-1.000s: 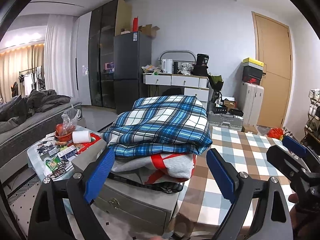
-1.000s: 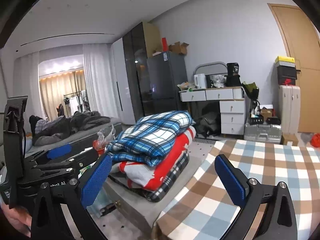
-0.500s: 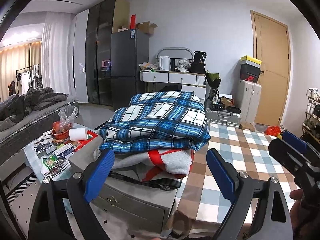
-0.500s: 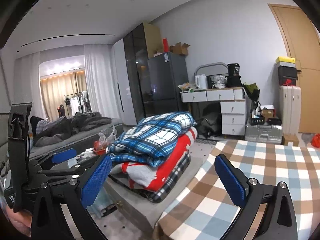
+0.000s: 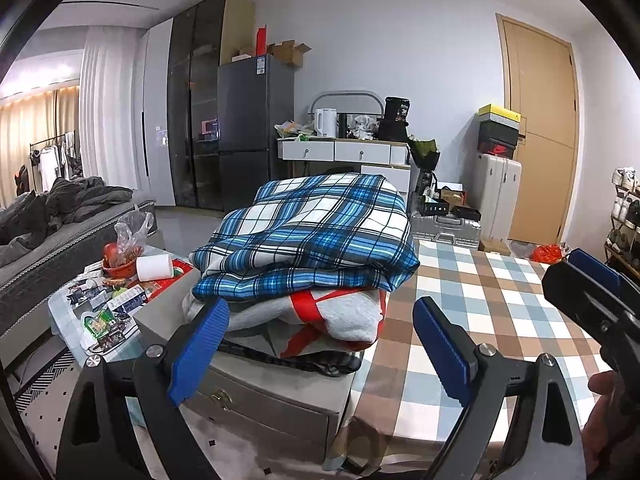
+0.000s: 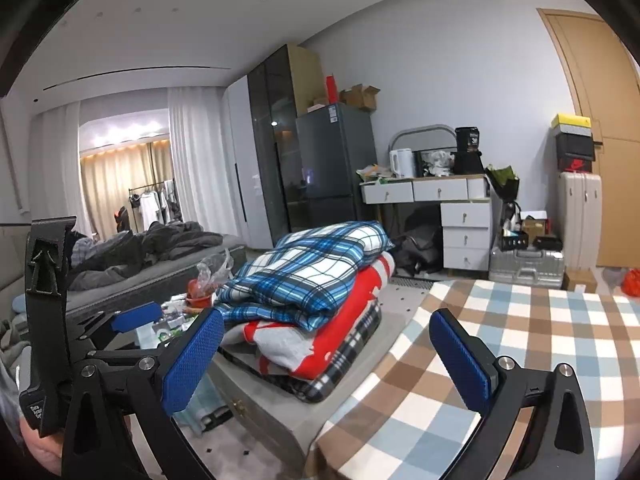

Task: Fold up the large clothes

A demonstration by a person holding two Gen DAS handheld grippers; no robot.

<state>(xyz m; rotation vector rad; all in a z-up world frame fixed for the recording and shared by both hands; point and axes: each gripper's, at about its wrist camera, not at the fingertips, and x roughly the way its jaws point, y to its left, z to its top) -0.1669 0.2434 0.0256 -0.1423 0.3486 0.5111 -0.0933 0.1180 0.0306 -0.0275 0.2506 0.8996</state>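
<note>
On top of a grey chest ahead of us sits the stack of folded clothes: a blue plaid piece uppermost, a grey and red one under it, and a dark checked one at the bottom. The stack lies just beside the surface with the checked cloth, which spreads out to its right.

We hold our left gripper in front of the stack, apart from it, its jaws spread wide with nothing between the blue pads. Our right gripper hangs over the near edge of the surface, its jaws likewise wide apart and empty. Each gripper shows at the side of the other's view, with part of a hand behind it.

Left of the chest stands a low cluttered table with a paper roll, and beyond that a bed. Against the far wall we see a fridge, a white desk and a suitcase by the door.
</note>
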